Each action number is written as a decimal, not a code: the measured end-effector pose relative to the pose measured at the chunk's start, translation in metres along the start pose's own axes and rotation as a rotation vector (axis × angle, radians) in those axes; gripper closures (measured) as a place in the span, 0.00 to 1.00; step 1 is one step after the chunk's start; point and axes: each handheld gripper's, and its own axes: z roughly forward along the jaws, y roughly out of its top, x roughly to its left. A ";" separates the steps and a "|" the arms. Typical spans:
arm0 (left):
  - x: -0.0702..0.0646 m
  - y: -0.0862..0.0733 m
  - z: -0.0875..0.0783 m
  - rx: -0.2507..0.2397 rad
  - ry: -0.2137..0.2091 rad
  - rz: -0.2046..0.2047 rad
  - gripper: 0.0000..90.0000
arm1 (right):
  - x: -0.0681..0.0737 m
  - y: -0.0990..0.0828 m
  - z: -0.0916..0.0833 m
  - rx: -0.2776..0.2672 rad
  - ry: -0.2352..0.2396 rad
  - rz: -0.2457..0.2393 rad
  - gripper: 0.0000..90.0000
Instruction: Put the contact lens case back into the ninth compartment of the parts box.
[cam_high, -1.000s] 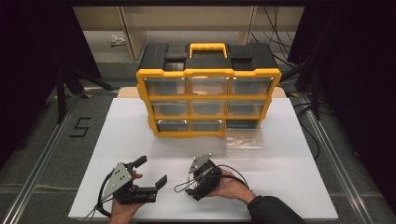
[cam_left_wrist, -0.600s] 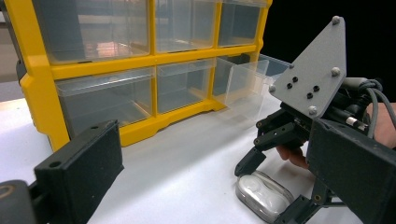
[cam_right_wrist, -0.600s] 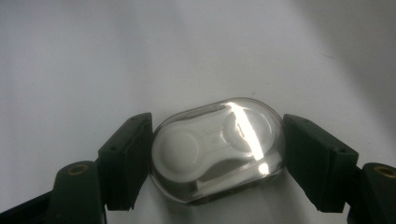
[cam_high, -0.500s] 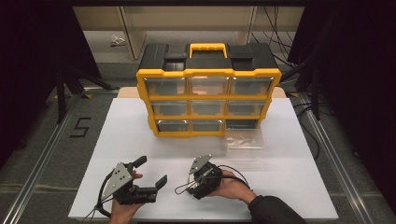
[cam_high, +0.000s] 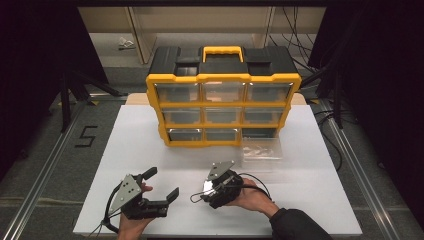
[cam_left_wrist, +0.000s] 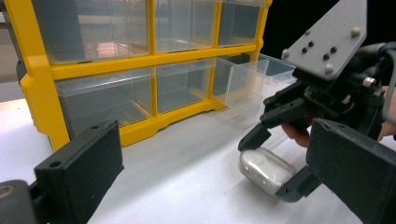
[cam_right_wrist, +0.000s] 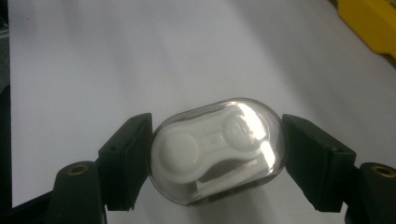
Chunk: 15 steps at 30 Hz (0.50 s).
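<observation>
Low centre of the high view, my right gripper pinches a clear oval case by its ends (light, slick, likely brittle). My left gripper gapes empty.

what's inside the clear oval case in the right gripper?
Through the clear oval case, held between the right gripper jaws, a white moulded two-lobed piece shows, one round lobe at each end. What lies beneath that piece is covered; glare hides part of the lid.
</observation>
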 end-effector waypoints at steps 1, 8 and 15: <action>0.000 0.000 0.000 0.000 0.000 0.000 0.04 | -0.001 0.001 -0.002 -0.008 -0.005 -0.004 0.31; 0.000 0.000 0.000 -0.001 -0.004 0.000 0.04 | -0.003 0.006 -0.017 -0.051 -0.017 0.011 0.32; -0.001 0.000 0.000 -0.005 -0.006 0.001 0.04 | -0.004 0.009 -0.027 -0.078 -0.027 0.013 0.32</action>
